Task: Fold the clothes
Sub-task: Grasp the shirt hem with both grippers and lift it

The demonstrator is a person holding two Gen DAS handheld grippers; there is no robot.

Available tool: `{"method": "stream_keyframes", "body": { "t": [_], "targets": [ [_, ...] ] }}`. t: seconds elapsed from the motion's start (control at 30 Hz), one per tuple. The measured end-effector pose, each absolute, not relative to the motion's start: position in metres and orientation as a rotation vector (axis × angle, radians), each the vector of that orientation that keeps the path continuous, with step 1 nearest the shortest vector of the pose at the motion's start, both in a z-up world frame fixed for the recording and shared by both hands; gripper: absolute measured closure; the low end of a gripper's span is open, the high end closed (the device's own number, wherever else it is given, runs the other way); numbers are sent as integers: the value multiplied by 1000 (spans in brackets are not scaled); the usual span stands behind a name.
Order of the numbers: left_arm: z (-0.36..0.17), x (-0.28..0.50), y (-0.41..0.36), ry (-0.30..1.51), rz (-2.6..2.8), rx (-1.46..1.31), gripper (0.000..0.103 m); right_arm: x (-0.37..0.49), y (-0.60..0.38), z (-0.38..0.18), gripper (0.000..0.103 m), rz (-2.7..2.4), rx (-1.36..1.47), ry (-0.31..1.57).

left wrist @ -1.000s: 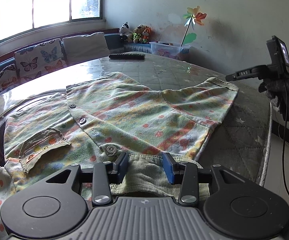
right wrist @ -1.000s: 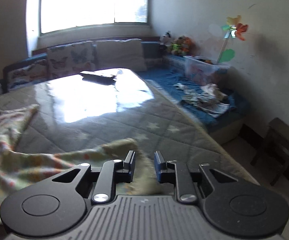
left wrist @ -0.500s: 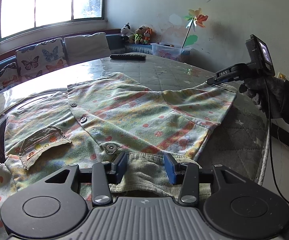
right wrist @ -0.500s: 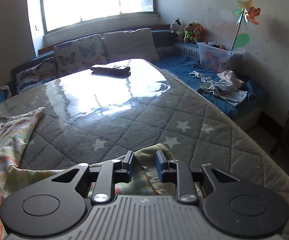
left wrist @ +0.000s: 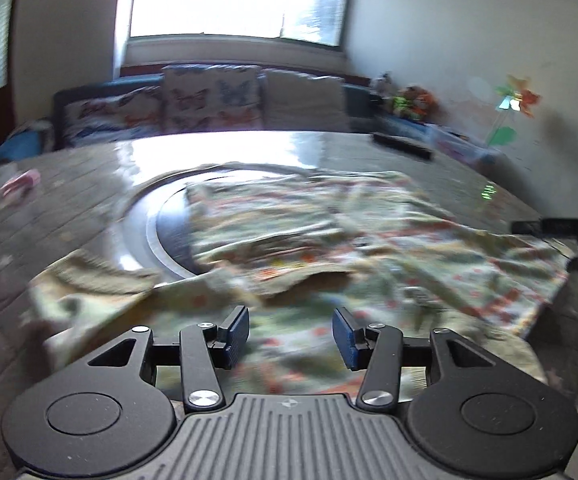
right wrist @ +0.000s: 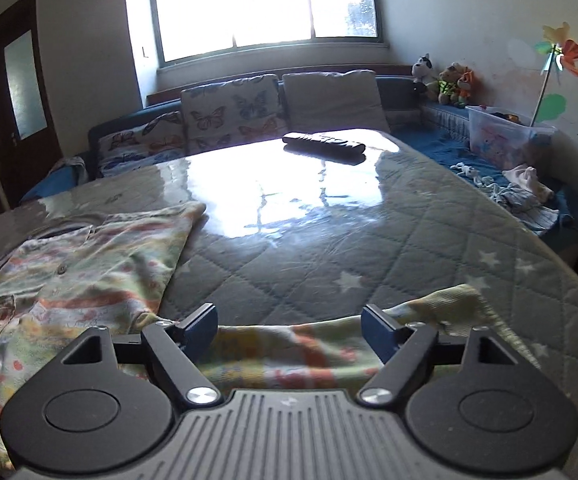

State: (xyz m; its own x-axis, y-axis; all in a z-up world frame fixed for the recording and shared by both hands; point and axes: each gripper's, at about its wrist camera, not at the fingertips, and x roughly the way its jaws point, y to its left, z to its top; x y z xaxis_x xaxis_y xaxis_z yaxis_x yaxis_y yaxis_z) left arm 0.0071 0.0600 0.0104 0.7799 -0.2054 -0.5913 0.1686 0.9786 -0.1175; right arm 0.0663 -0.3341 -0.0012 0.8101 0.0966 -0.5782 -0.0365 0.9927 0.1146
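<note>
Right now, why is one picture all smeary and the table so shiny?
Left wrist view: the shirt and cushions are smeared by motion blur. Right wrist view: sharp, but the window is blown out white and throws glare on the table.

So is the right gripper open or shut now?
Open. The right gripper has its jaws spread wide over the shirt's sleeve, pinching nothing.

Shirt, remote on quilted table

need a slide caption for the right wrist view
Open right gripper poised over the sleeve of a patterned shirt spread on a quilted table cover.
</note>
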Motion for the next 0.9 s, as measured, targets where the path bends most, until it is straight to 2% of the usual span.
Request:
{"method": "stream_keyframes", "body": {
  "t": [0.2,0.23,0.43,0.6,0.9],
  "targets": [
    [2,19,95,666,-20,-72,54,69,-331,-10,12,64,108,644],
    [1,19,101,660,16,-87,54,69,-331,-10,8,65,108,646],
    [2,10,134,597,253,-163,54,71,-327,-12,0,73,89,663],
    [0,0,169,590,361,-260,54,73,-324,-13,0,76,71,672],
    [3,-6,197,585,486,-276,54,74,-323,-14,0,77,67,675]
  ]
}}
